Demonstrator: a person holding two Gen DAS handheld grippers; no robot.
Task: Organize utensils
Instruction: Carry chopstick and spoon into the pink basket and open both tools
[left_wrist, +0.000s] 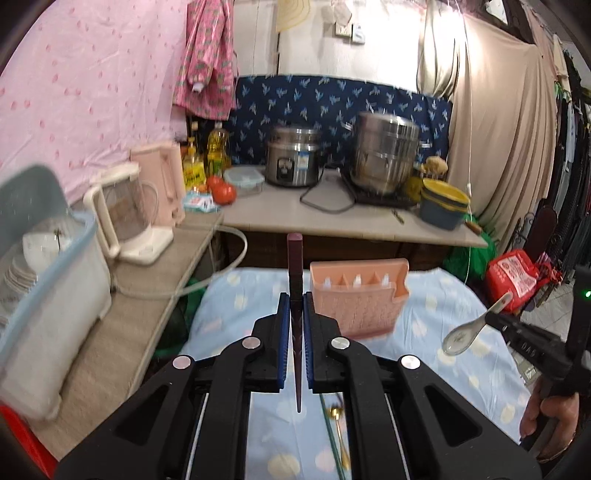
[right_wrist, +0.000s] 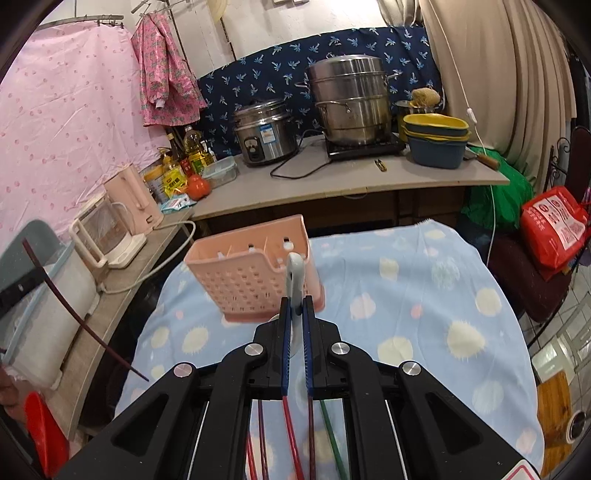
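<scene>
A pink perforated utensil holder (left_wrist: 360, 297) (right_wrist: 251, 277) stands on the blue spotted tablecloth (right_wrist: 406, 314). My left gripper (left_wrist: 295, 306) is shut on a dark maroon chopstick (left_wrist: 294, 280), held upright just left of the holder; the chopstick also shows at the left of the right wrist view (right_wrist: 62, 306). My right gripper (right_wrist: 295, 310) is shut on a white ceramic spoon (right_wrist: 294, 280), handle pointing up, in front of the holder. The spoon also shows in the left wrist view (left_wrist: 472, 328), to the right of the holder. Red, maroon and green chopsticks (right_wrist: 295, 435) and a gold spoon (left_wrist: 338, 413) lie on the cloth below the grippers.
A counter (right_wrist: 332, 184) behind holds a rice cooker (right_wrist: 264, 133), a steel steamer pot (right_wrist: 351, 103), stacked basins (right_wrist: 436, 140), oil bottles and tomatoes. Kettles (right_wrist: 110, 229) and a dish box (left_wrist: 44, 280) stand on the left ledge. A red bag (right_wrist: 554, 225) lies at the right.
</scene>
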